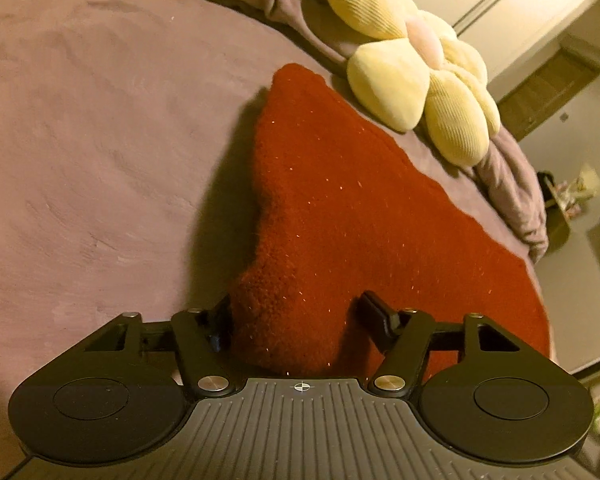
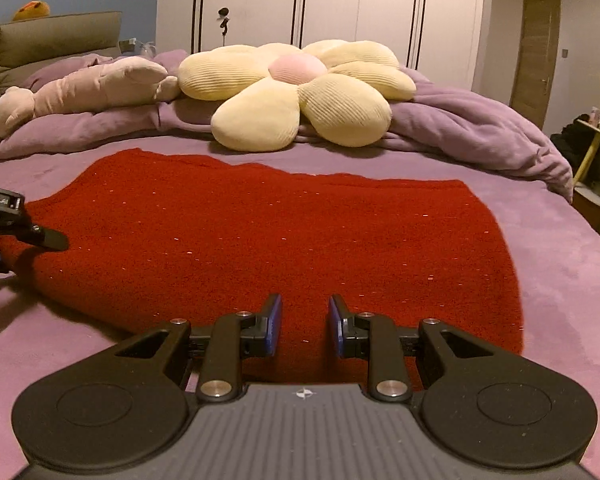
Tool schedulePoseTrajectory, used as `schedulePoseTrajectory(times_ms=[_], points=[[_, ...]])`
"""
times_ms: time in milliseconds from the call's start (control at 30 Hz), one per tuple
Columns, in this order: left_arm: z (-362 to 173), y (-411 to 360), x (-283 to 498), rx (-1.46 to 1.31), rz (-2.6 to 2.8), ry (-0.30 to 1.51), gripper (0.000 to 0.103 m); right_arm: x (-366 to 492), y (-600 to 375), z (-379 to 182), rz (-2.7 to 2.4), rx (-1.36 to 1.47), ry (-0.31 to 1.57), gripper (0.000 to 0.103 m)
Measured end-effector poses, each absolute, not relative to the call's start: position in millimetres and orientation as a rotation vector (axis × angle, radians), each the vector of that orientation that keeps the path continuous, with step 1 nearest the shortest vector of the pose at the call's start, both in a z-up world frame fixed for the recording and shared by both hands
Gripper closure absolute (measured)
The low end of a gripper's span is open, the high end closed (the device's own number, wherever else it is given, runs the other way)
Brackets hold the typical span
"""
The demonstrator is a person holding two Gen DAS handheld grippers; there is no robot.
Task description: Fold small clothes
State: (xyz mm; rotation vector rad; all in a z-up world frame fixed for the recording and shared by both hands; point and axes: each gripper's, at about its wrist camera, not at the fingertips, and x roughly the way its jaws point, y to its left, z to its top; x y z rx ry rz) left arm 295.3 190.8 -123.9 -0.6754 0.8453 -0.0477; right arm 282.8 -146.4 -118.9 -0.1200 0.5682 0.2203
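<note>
- We are over the bed (image 2: 560,272) now, and the red knitted garment (image 2: 260,240) lies spread on the purple cover, below the flower cushion (image 2: 300,92).
- From the left wrist view the red knitted garment (image 1: 360,220) looks doubled over: its left edge stands thick and rounded, like a fold line, so we judge at least one fold is already in.
- Our left gripper (image 1: 296,316) sits at the near left corner of the cloth, jaws wide apart. The thick corner rises between them, but the pads do not press on it; it is released.
- In the right wrist view that same left gripper (image 2: 40,236) pokes in from the left edge, its tip just above the garment's rounded end.
- Our right gripper (image 2: 305,324) hovers at the near edge, about midway along. The blue pads stand apart with a narrow gap, red knit showing behind, nothing pinched; we read it as unclenched and empty.
- What is left, as we judge it: the piece is still long and wide, so another fold across would make it compact, then smoothing.
- Watch the far edge: it runs wavy, so the layers may not sit square.
</note>
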Motion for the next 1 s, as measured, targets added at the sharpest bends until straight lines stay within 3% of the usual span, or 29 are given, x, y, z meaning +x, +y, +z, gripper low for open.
schedulePoseTrajectory(times_ms=[133, 300, 467, 600, 767, 900, 1000], points=[[-130.8, 199.8, 299.7, -0.772, -0.051, 0.832, 0.047, 282.3, -139.3, -118.2, 0.238, -0.105, 0.563, 0.080], [-139.0, 204.7, 310.3, -0.841, -0.043, 0.831, 0.048, 284.4, -137.9, -117.6, 0.234, -0.084, 0.557, 0.082], [-140.3, 208.7, 313.2, -0.885, -0.052, 0.811, 0.061, 285.4, -128.3, -113.5, 0.256, -0.063, 0.541, 0.084], [-133.9, 210.8, 310.2, -0.880, -0.065, 0.785, 0.066, 289.0, -105.7, -115.7, 0.281, -0.105, 0.546, 0.093], [-132.8, 215.5, 310.1, -0.909, -0.062, 0.777, 0.064, 288.1, -94.9, -118.6, 0.285, -0.120, 0.522, 0.093], [-137.6, 216.3, 312.3, -0.976, -0.024, 0.773, 0.063, 296.0, -86.3, -146.0, 0.288, -0.217, 0.607, 0.095], [-130.5, 214.5, 311.8, -0.950, -0.026, 0.747, 0.068, 290.0, -87.9, -139.9, 0.315, -0.267, 0.586, 0.095]])
